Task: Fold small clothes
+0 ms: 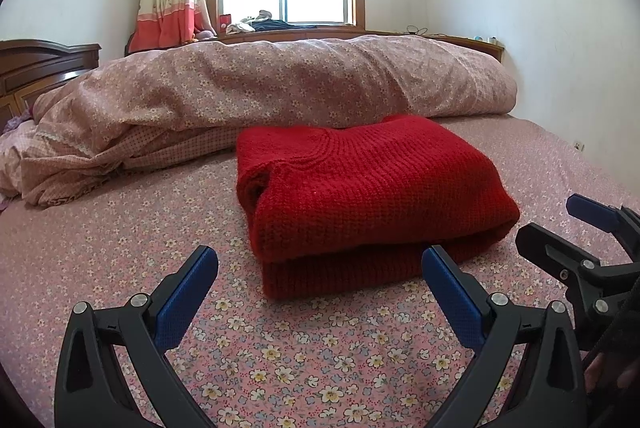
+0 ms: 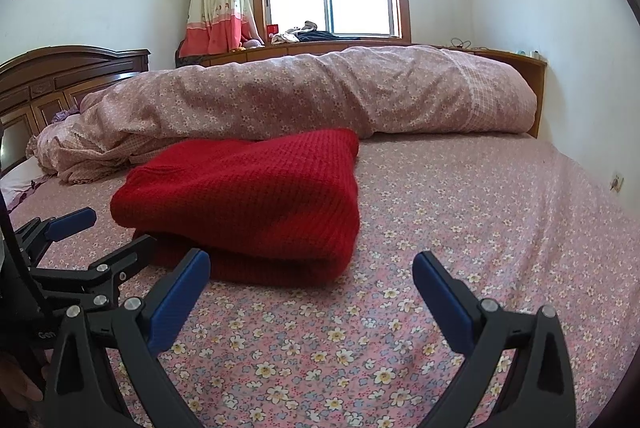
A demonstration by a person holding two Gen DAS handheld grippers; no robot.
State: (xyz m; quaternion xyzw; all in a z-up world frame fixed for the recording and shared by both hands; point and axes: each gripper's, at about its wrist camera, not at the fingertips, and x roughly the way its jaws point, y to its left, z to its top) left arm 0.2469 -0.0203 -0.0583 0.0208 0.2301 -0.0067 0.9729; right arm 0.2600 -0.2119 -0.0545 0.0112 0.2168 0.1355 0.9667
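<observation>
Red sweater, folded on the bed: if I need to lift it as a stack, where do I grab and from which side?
Take the red sweater at its near folded edge, coming in low from the front. The layers meet there in a rounded fold, so one open gripper, probably the left gripper, could close over both.

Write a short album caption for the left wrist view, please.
Folded red sweater rests on the floral bedsheet, the open left gripper just before it.
</observation>
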